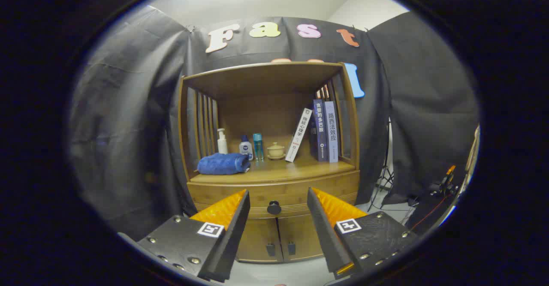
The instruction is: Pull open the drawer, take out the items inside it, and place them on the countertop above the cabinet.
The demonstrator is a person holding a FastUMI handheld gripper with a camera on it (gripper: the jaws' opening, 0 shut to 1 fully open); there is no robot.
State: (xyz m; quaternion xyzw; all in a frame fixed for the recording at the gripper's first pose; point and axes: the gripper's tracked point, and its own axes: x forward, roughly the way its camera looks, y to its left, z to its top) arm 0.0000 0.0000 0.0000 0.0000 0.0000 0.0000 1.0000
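I am holding my gripper (278, 200) spread apart, lining up on the drawer (274, 196); its small round knob (274, 208), stiff and probably slippery, is where I'm aiming to pinch

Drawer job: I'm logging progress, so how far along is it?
Nothing looks done yet: the drawer sits flush and closed in the cabinet. In hand: the gripper is open, its fingers either side of the knob, apparently still short of it. Left: pulling the drawer open, taking out whatever is inside, and setting it on the countertop.
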